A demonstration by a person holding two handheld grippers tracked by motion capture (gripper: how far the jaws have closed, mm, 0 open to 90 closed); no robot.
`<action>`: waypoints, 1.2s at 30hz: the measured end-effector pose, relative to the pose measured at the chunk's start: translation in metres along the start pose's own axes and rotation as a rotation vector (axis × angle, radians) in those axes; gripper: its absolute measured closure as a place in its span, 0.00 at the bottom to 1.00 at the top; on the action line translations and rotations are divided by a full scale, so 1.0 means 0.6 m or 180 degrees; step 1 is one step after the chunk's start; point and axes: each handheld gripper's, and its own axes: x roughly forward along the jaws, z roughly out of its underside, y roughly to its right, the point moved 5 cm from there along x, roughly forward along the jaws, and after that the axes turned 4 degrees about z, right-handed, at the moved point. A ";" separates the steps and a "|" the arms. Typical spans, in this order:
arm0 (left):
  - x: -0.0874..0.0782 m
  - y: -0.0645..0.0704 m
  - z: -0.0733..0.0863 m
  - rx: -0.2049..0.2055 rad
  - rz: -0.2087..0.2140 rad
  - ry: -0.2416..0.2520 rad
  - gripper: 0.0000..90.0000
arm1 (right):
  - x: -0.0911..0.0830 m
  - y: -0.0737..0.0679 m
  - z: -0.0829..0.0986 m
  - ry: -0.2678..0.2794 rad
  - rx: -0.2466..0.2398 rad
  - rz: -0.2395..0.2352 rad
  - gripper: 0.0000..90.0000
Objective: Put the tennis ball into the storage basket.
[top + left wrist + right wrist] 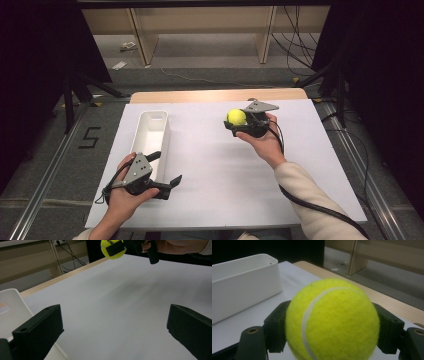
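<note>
Tennis ball, yellow-green, sitting clamped between the jaws of the right gripper, over the far right part of the table.

Being pinched on both sides, black jaws pressing into the felt, white seam curving across the near face in the right gripper view. Riding clear of the white tabletop, hand wrapping the gripper body from behind. Lying well apart to the left: long white bin, open-topped, running front to back. Resting just beside the bin's near end: left gripper, jaws spread wide and gripping nothing, pointing across the table toward the ball.
</note>
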 end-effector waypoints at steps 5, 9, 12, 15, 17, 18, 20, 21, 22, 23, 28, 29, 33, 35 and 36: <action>0.000 0.000 0.000 -0.0004 0.0001 0.0001 0.00 | 0.000 -0.001 0.000 0.0002 -0.0006 -0.0009 0.30; 0.000 0.000 0.000 -0.0003 0.0002 0.0001 0.00 | 0.001 -0.002 -0.001 0.0003 -0.0008 -0.0009 0.30; 0.000 0.000 0.000 -0.0005 0.0002 0.0002 0.00 | 0.000 -0.003 -0.001 0.0004 -0.0011 -0.0011 0.30; 0.000 0.000 0.000 -0.0001 0.0002 0.0001 0.00 | 0.001 -0.004 -0.002 0.0016 -0.0006 -0.0019 0.30; 0.000 0.000 0.000 -0.0002 0.0002 -0.0001 0.00 | 0.001 -0.005 -0.003 0.0020 -0.0004 -0.0019 0.30; 0.000 0.001 0.000 -0.0002 0.0002 -0.0001 0.00 | 0.002 -0.006 -0.003 0.0021 -0.0002 -0.0019 0.30; 0.000 0.000 0.000 -0.0003 0.0002 0.0001 0.00 | 0.002 -0.007 -0.003 0.0022 -0.0009 -0.0019 0.30; 0.000 0.000 0.000 -0.0002 0.0002 -0.0001 0.00 | 0.002 -0.007 -0.004 0.0022 -0.0011 -0.0021 0.30; 0.000 0.000 0.000 -0.0003 0.0002 0.0000 0.00 | 0.003 -0.008 -0.004 0.0022 -0.0013 -0.0028 0.30; 0.000 0.000 0.000 -0.0002 0.0002 -0.0002 0.00 | 0.003 -0.008 -0.004 0.0021 -0.0014 -0.0035 0.30; 0.000 0.000 0.000 0.0001 0.0000 0.0001 0.00 | 0.004 -0.011 -0.005 0.0026 -0.0024 -0.0037 0.30; 0.000 0.000 0.000 0.0001 0.0000 0.0000 0.00 | 0.004 -0.011 -0.005 0.0026 -0.0024 -0.0043 0.30; 0.000 0.000 0.000 0.0003 0.0000 -0.0001 0.00 | 0.006 -0.015 -0.006 0.0022 -0.0025 -0.0058 0.30; 0.000 0.001 -0.001 0.0002 0.0000 0.0003 0.00 | 0.007 -0.017 -0.007 0.0025 -0.0024 -0.0058 0.30; 0.000 0.001 0.000 0.0003 0.0001 0.0002 0.00 | 0.007 -0.018 -0.008 0.0030 -0.0034 -0.0063 0.30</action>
